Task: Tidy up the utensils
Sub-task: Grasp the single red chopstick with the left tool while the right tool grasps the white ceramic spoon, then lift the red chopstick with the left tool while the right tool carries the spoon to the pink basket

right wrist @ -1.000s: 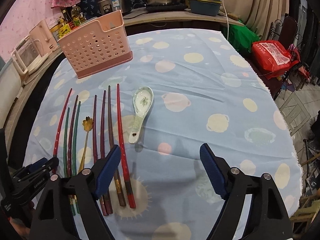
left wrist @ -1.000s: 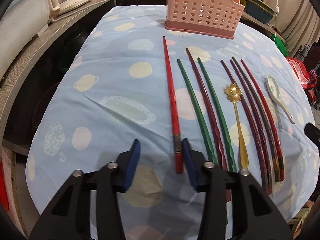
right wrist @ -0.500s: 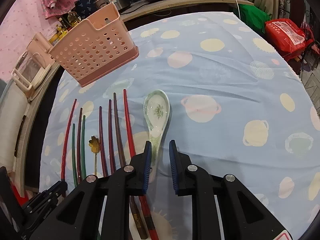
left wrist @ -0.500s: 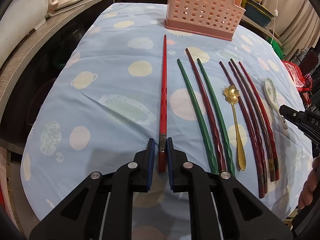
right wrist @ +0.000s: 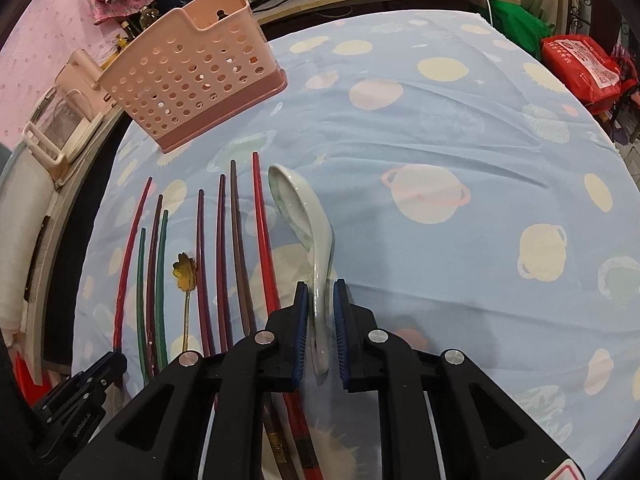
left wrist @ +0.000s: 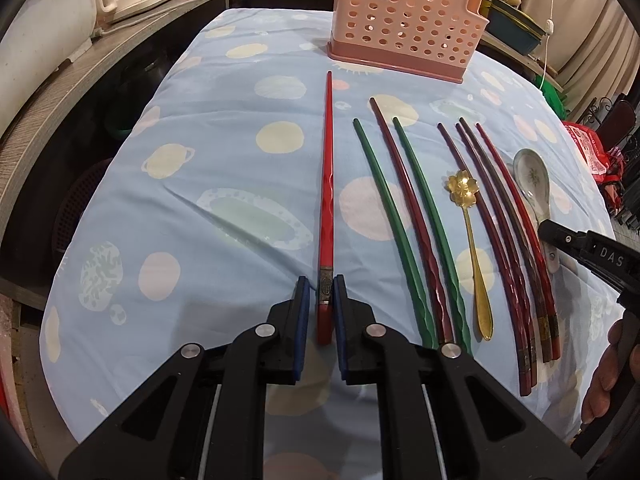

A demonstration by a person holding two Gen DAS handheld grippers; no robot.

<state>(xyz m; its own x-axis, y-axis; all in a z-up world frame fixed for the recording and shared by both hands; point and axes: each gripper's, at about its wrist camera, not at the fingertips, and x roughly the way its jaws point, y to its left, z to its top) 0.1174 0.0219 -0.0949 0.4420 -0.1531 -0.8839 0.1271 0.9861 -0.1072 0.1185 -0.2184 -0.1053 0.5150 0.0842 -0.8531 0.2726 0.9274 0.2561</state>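
Low in the left wrist frame, the left gripper (left wrist: pixel 320 300) is clamped on the thick butt end of the red chopstick (left wrist: pixel 327 184), which runs up the frame toward the pink basket (left wrist: pixel 404 28). It is light, stiff and slick, so a grip this far back may let the tip swing. Low in the right wrist frame, the right gripper (right wrist: pixel 321 304) pinches the handle of the ceramic spoon (right wrist: pixel 304 220), seemingly tipped on edge: glazed, heavier, breakable, best held near the bowl.

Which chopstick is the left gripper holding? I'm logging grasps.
The bright red chopstick, lying apart at far left of the row; the left gripper clamps its near end.
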